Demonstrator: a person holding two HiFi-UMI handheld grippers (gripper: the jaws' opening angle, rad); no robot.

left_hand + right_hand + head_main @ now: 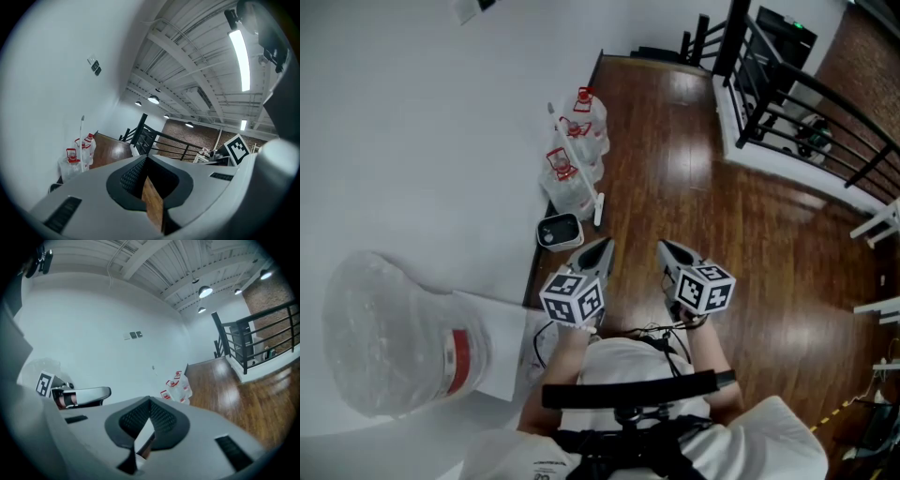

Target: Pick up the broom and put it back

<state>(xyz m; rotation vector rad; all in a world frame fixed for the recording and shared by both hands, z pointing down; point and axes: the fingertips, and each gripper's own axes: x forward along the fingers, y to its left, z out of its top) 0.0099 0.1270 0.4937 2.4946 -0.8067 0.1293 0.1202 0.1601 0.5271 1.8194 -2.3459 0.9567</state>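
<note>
A thin white pole (pixel 555 131), perhaps the broom's handle, stands against the white wall among the water bottles; it also rises there as a pole (pixel 82 143) in the left gripper view. Its lower end is hidden by the bottles. My left gripper (pixel 605 246) and right gripper (pixel 664 247) are held side by side in front of the person's body, both pointing toward the bottles and well short of them. The left gripper (pixel 144 161) has its jaws together with nothing between them. The right gripper (pixel 150 401) is likewise shut and empty.
Several clear water bottles with red caps (pixel 577 155) line the wall's foot. A small dark bin with a white rim (pixel 560 232) and a short white piece (pixel 599 208) lie nearer. A big upturned water jug (pixel 389 337) stands at left. Black railing (pixel 806 94) borders the wooden floor (pixel 741 234).
</note>
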